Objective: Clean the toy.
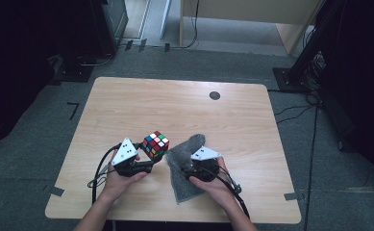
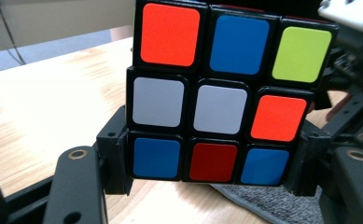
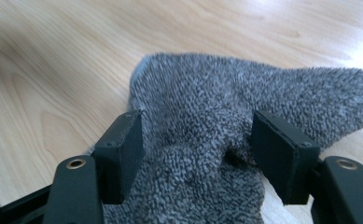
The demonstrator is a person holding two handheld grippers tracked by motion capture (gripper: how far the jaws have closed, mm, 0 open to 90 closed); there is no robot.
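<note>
Pinching the rigid, multicoloured 3x3 plastic puzzle cube [image 2: 221, 93] by its bottom layer, the left gripper [image 1: 148, 163] holds it just above the wooden table [image 1: 127, 106]; flat faces grip securely. The right gripper [image 3: 198, 154] stands spread over the soft, limp grey terry cloth [image 3: 207, 116], best bunched mid-fold.

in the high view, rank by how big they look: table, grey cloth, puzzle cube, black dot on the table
1. table, by far the largest
2. grey cloth, partly under the right gripper
3. puzzle cube, held up off the table, so slightly nearer the camera, yet clearly smaller than the cloth
4. black dot, smallest
</note>
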